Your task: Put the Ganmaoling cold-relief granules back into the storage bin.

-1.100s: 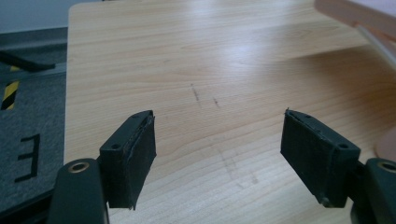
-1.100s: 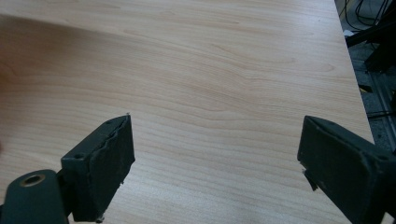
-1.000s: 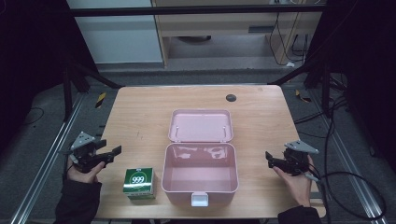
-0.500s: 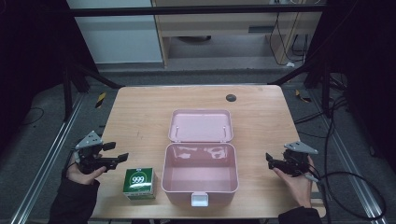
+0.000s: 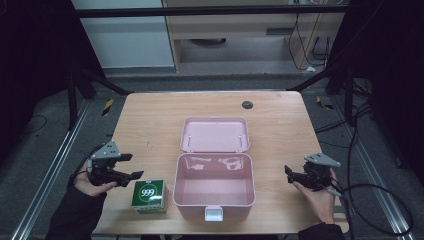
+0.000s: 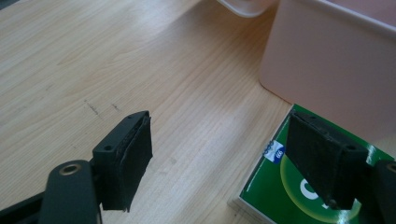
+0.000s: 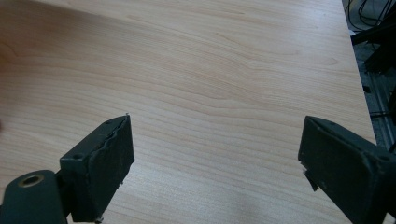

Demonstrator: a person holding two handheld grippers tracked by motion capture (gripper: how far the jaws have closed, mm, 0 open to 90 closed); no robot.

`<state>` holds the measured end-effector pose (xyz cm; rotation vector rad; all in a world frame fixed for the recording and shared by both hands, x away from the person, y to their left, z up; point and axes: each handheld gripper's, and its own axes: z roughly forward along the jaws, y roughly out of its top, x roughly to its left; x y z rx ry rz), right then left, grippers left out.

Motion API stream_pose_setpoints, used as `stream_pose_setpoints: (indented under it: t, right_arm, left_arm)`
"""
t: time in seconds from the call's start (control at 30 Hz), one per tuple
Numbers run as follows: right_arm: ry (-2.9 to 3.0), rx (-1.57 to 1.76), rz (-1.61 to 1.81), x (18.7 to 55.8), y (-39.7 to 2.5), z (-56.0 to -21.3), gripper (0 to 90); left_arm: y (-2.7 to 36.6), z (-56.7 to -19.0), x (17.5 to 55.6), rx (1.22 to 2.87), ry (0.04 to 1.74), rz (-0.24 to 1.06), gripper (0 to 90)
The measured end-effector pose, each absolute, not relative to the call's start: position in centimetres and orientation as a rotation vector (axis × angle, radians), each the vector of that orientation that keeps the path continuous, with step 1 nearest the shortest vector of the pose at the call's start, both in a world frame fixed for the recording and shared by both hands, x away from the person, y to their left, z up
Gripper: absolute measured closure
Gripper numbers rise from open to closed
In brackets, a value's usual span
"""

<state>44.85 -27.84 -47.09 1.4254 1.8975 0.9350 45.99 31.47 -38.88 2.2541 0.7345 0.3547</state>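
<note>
A pink plastic box [image 5: 214,189] stands open at the table's front middle, its lid [image 5: 215,134] laid back flat behind it. A green and white carton [image 5: 149,196] marked 999 lies just left of the box. My left gripper [image 5: 129,167] hovers open beside the carton's left end; in the left gripper view [image 6: 229,161] one jaw overlaps the green carton [image 6: 275,196] and the pink box [image 6: 327,70] wall rises beyond. My right gripper [image 5: 289,173] is open over bare wood right of the box, and its own view [image 7: 215,163] has nothing between the jaws.
A wooden table [image 5: 150,120] carries a small dark round spot [image 5: 247,104] near its far edge. Metal rails and cables run along the floor on both sides. Bare wood lies left of the lid and right of the box.
My left gripper has moved right and toward the front, closing in on the green carton. The right gripper has barely shifted.
</note>
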Motion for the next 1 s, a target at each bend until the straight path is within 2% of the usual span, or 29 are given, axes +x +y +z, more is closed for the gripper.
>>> stream_pose_setpoints:
  t: [0.47, 1.0]
  right_arm:
    - [1.921, 1.419, 0.928, 44.9, -27.7, -47.3, 9.3]
    - [1.956, 1.399, 0.912, 45.0, -27.4, -47.6, 7.4]
  left_arm:
    - [30.0, -37.5, 45.4, 2.486, 0.557, 0.293, 19.2]
    - [28.4, -36.7, 44.6, 2.624, 0.392, 0.251, 14.0]
